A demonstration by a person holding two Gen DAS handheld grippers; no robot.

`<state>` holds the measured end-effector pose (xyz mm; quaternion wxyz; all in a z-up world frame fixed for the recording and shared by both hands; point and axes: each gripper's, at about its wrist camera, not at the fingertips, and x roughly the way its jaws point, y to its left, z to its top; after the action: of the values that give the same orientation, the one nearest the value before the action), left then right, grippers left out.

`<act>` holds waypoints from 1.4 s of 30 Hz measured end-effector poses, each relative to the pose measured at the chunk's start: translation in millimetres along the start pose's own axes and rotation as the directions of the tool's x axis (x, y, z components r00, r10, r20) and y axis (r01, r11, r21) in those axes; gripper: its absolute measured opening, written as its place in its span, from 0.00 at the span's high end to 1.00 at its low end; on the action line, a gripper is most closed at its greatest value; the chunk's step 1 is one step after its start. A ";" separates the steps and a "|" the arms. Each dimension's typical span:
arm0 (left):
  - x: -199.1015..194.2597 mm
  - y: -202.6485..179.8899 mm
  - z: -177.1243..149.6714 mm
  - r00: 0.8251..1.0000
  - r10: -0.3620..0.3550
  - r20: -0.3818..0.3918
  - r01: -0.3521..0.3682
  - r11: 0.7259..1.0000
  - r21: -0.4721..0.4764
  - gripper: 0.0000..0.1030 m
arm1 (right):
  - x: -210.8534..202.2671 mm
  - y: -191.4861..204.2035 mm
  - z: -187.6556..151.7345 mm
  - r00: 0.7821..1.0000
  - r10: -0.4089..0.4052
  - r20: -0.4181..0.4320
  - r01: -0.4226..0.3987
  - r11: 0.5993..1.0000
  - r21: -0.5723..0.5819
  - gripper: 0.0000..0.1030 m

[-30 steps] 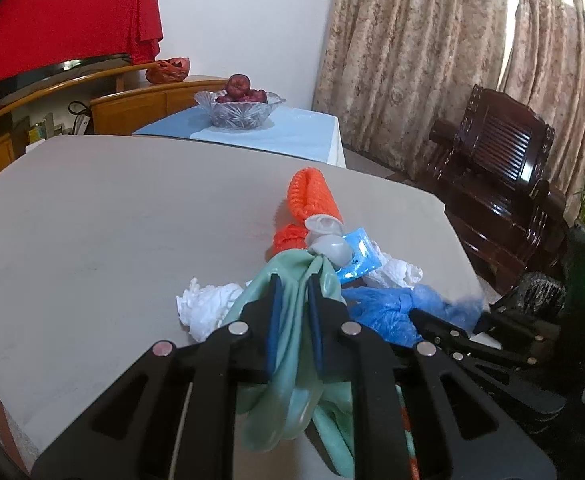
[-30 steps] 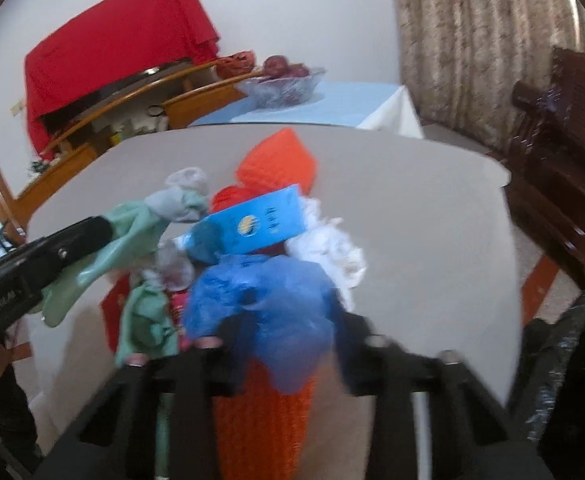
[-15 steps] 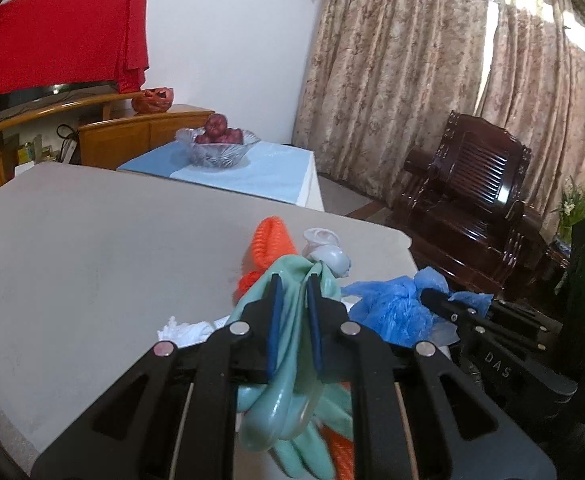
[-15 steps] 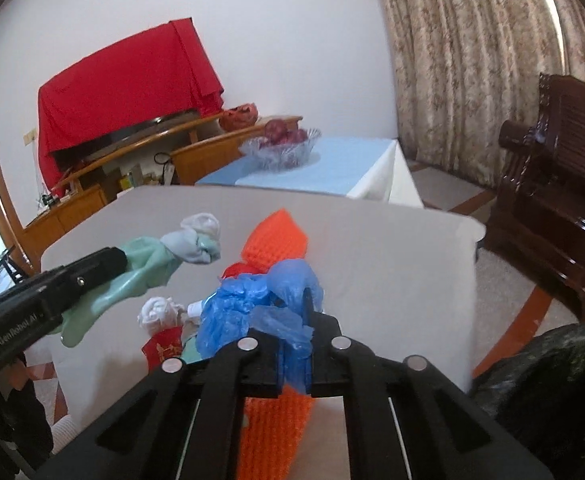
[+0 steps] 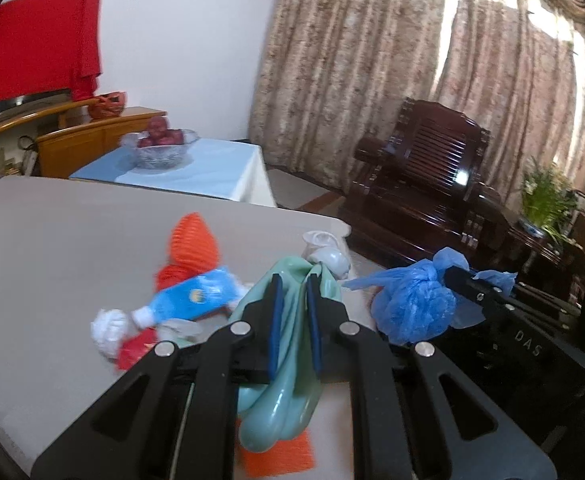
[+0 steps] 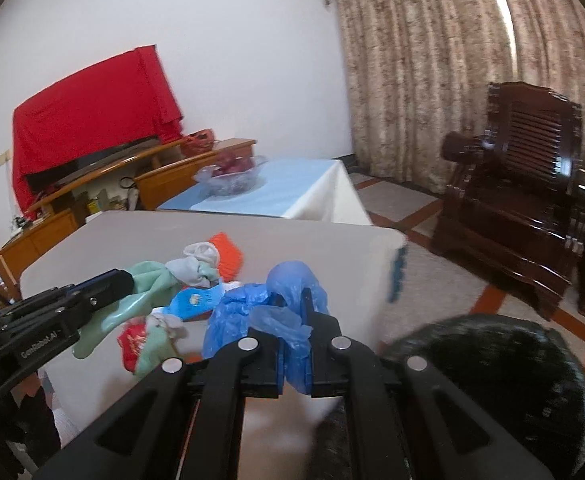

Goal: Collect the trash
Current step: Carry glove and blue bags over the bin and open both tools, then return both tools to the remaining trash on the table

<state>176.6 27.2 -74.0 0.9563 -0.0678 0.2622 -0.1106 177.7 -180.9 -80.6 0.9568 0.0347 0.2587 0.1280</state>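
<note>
On the left of the table, a loose cluster of trash lies near the front edge: a white crumpled tissue, a red wrapper, a blue packet and an orange mesh sleeve. These look like leftovers waiting for a later pass.

Further right, the left hand-held gripper is clamped narrow on a pale green glove, which droops below the jaws with a grey knotted end beyond them; pinching it mid-length likely keeps the limp rubber from slipping.

To the right, the right hand-held gripper is closed tight on a bunched blue plastic bag, held clear of the table. A dark bin bag sits low at right, probably where both of the 2 pieces are headed.
</note>
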 end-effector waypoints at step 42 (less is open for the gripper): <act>69.7 -139.9 -51.7 0.976 -0.186 -0.114 0.199 0.973 0.118 0.18 | -71.8 -139.7 -67.6 0.921 -0.380 -0.080 0.388 0.912 0.135 0.06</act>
<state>183.7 -128.9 -125.8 0.9287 -0.0253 0.2954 -0.2229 115.5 -334.5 -122.6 0.9511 0.0507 0.2938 -0.0813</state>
